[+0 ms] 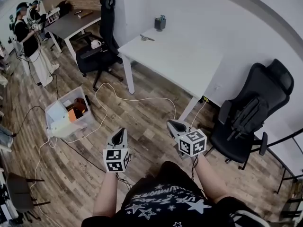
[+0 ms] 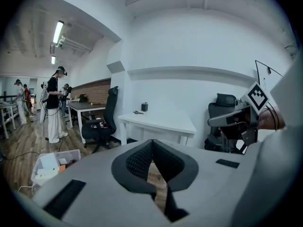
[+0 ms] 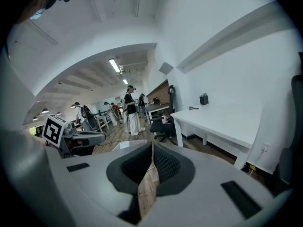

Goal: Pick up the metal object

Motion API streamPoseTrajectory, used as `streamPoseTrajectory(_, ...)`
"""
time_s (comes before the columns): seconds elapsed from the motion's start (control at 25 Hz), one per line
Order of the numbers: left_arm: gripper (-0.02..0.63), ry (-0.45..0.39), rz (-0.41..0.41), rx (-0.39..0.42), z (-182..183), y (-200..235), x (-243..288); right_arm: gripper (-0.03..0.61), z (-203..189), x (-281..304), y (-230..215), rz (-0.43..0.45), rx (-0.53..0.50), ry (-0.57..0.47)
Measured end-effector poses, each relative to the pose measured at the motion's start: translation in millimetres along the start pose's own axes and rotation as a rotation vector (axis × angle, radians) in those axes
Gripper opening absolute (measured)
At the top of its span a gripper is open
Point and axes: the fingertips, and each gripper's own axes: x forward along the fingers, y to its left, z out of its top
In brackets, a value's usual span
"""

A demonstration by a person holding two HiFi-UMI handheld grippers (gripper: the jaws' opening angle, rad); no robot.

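Observation:
The metal object [image 1: 147, 38] is small and flat and lies near the far corner of the white table [image 1: 184, 65], beside a dark holder [image 1: 160, 22]. It also shows as a small dark shape [image 2: 138, 112] in the left gripper view and as a thin one [image 3: 193, 108] in the right gripper view. My left gripper [image 1: 119, 133] and right gripper [image 1: 173, 125] hang over the wooden floor, well short of the table. Both are shut with nothing between the jaws. In their own views the left gripper [image 2: 152, 142] and the right gripper [image 3: 152, 146] have their pads pressed together.
A black office chair [image 1: 251, 117] stands right of the table, another [image 1: 102, 46] at its left end. A clear plastic box [image 1: 66, 112] with things inside and white cables [image 1: 128, 100] lie on the floor. A grey desk [image 1: 71, 25] and people [image 1: 28, 41] are far left.

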Motion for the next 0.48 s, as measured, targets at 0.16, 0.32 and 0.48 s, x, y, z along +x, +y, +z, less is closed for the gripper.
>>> streamPoseTrajectory(0.16,0.020,0.001,0.006,-0.014,-5.2,8.3,1.3,0.049,-4.5,7.4,-5.3,-0.010,0.014,0.008)
streamPoseTrajectory(0.32,0.020,0.023,0.030,-0.026,-9.2,17.2,14.9,0.049,-1.1,26.0,-21.6,-0.006,0.033,0.010)
streamPoseTrajectory(0.48,0.020,0.038,0.051,-0.017,-1.7,32.6,45.3,0.049,10.2,63.3,-47.1,0.008,0.046,0.013)
